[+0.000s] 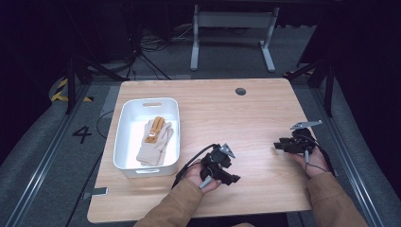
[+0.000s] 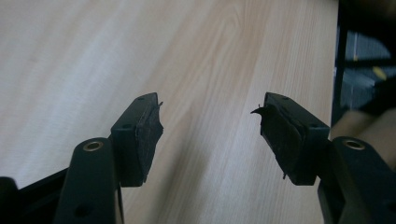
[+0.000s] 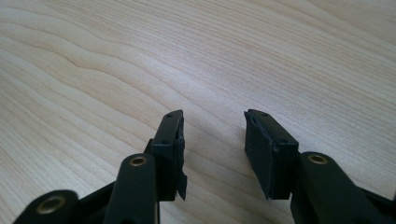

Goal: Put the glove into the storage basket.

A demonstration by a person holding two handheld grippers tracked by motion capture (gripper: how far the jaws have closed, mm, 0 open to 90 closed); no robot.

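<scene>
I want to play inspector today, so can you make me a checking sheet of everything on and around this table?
Surface: wooden table, bare in the middle, with a dark round hole near its far edge.
Job's things: white bin at the left; a pair of beige gloves lies inside.
Clutter: nothing seen.
Grippers: left tongs open, nothing between the jaws; right tongs open, nothing between the jaws.
Cables: black cable trails from the left tongs off the near edge.
Surroundings: grey floor, white table frame behind.
</scene>
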